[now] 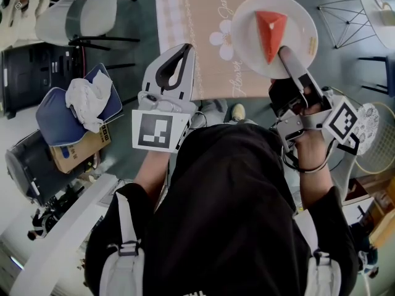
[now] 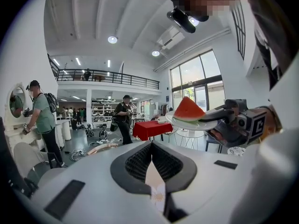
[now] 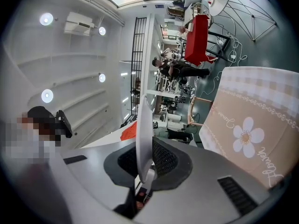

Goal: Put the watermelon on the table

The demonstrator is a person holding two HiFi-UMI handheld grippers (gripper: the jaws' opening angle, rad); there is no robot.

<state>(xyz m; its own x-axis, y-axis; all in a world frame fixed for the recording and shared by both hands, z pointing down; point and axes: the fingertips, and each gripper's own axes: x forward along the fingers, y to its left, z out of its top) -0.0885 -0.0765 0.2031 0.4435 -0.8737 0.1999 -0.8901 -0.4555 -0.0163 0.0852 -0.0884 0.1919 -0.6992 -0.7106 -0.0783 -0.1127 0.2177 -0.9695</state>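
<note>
A red watermelon wedge (image 1: 271,32) lies on a white plate (image 1: 247,42). My right gripper (image 1: 285,53) is shut on the plate's near rim and holds it level above the table (image 1: 197,17), which has a beige flowered cloth. In the right gripper view the plate (image 3: 144,125) shows edge-on between the jaws, with the watermelon (image 3: 129,131) behind it. The left gripper view shows the watermelon (image 2: 189,110) on its plate (image 2: 194,124) at the right. My left gripper (image 1: 185,47) hangs over the table's near edge, shut, with nothing held. Its tips (image 2: 152,143) meet above the cloth.
Chairs (image 1: 86,17) stand left of the table. A blue cushion with a white cloth (image 1: 74,103) and a cardboard box (image 1: 77,150) lie lower left. A wire-frame stool (image 1: 345,17) and a round table (image 1: 379,5) are at the right. Two people (image 2: 42,120) (image 2: 125,118) stand farther off.
</note>
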